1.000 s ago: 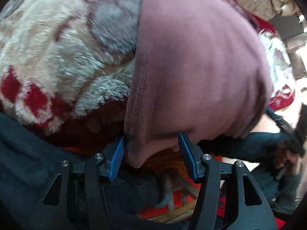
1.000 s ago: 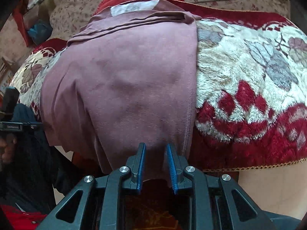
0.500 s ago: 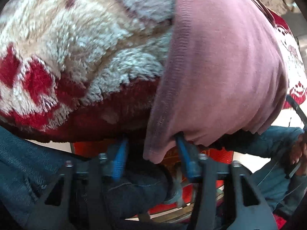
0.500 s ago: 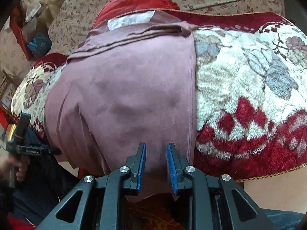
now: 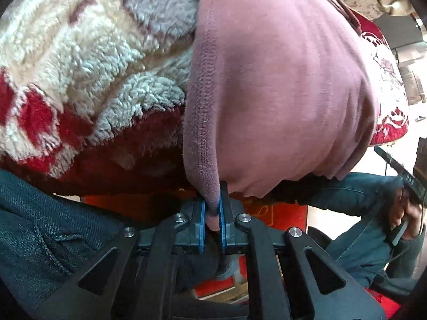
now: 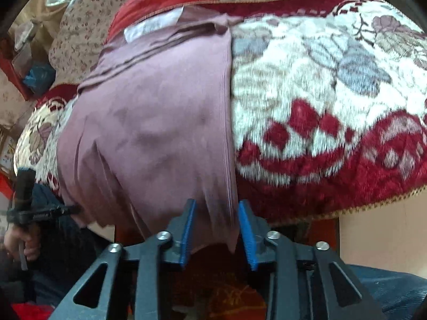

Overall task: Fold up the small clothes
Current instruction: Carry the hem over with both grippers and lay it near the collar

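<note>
A mauve-pink garment lies over the near edge of a plush blanket, its lower hem hanging off. My left gripper is shut on the garment's hemmed left corner, which is pinched between the blue pads. In the right wrist view the garment lies flat with folded layers and a white label at the far end. My right gripper is open, its blue pads on either side of the garment's hanging right corner, not pressing it.
The red, cream and grey floral blanket covers the surface, its gold-trimmed edge hanging at the front. Beige flowered fabric lies behind. My jeans-clad legs are below the edge. The other gripper shows at each view's side.
My left gripper has closed on the garment's left corner. My right gripper's jaws have opened wider around the right corner and the view has moved slightly closer.
</note>
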Demonstrator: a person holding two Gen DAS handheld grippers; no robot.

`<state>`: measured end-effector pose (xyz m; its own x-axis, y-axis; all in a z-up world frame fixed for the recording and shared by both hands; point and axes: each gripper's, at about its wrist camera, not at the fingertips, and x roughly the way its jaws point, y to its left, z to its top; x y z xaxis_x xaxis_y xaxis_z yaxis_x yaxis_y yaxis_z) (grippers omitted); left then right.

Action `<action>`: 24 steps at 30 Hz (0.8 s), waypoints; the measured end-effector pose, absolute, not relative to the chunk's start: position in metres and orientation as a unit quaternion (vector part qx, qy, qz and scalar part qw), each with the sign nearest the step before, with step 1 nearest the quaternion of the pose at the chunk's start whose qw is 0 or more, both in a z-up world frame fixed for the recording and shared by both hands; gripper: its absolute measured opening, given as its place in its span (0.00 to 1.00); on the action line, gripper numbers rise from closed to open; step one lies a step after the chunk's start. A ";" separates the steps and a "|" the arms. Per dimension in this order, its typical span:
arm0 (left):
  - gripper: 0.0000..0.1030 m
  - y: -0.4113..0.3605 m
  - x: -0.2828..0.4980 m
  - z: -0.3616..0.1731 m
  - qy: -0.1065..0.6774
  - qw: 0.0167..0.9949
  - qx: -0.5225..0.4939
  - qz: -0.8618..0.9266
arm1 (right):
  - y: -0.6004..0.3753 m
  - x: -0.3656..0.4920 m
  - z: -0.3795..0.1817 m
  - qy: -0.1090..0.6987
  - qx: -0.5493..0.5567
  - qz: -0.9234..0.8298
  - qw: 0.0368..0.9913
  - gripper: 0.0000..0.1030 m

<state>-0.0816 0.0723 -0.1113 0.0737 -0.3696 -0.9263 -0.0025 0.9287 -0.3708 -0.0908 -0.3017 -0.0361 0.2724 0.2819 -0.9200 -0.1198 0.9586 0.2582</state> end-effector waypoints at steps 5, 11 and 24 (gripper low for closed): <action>0.05 0.059 -0.087 -0.109 0.657 0.727 -0.132 -0.147 | -0.293 -0.100 -0.064 0.640 0.033 0.124 0.758 0.37; 0.04 0.060 -0.091 -0.097 0.639 0.738 -0.137 -0.170 | -0.281 -0.091 -0.078 0.653 0.010 0.134 0.746 0.37; 0.04 0.072 -0.093 -0.092 0.629 0.745 -0.148 -0.163 | -0.268 -0.087 -0.080 0.671 -0.021 0.139 0.728 0.05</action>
